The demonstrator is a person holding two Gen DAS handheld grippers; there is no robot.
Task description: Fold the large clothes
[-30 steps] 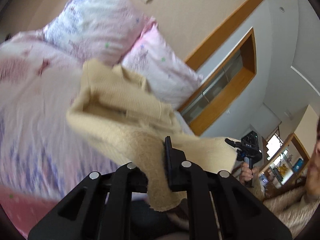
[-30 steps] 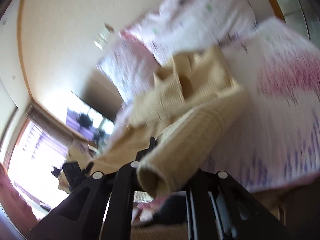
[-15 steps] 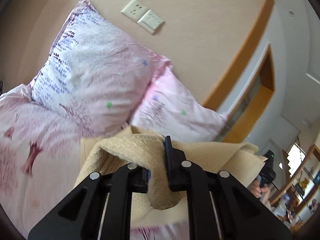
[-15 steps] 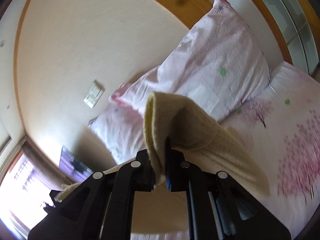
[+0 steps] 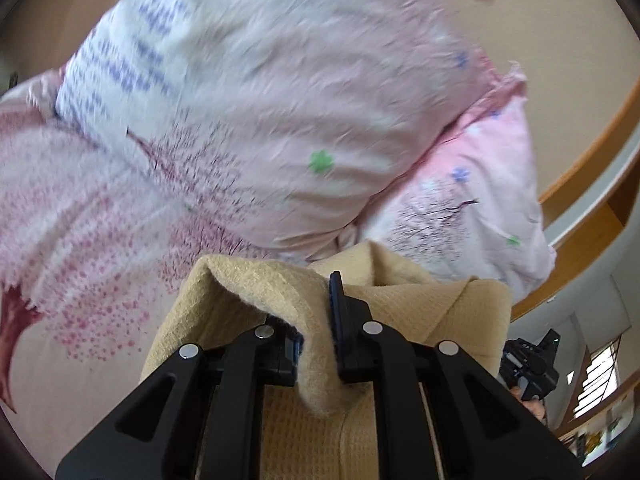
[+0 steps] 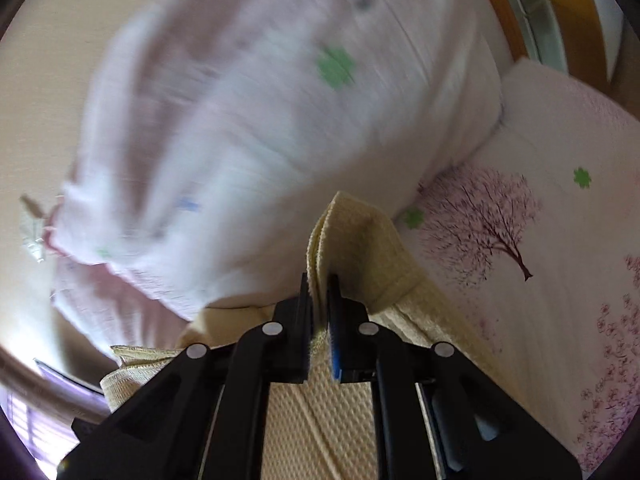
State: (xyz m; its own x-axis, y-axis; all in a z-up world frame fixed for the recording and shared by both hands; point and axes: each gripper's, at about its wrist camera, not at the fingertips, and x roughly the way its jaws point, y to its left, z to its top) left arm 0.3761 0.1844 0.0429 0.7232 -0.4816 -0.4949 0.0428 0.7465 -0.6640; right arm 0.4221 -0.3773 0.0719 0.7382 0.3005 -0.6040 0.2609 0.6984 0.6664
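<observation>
A beige waffle-knit garment (image 5: 420,312) is held between both grippers over the bed. My left gripper (image 5: 316,320) is shut on a thick fold of it, and the cloth drapes over the left finger. My right gripper (image 6: 320,292) is shut on another doubled edge of the same garment (image 6: 360,240), which sticks up between the jaws and spreads below them. The right gripper also shows in the left wrist view (image 5: 528,364), held in a hand at the far right.
Two pink floral pillows (image 5: 280,100) (image 5: 472,200) lean on the beige wall close ahead. The pink cherry-tree bedsheet (image 6: 540,220) lies under the garment. A wooden window frame (image 6: 560,12) is at the upper right.
Both grippers have moved forward and down toward the pillows, carrying the garment edge with them. The pillows now fill the views, with motion blur. Both grips stay shut.
</observation>
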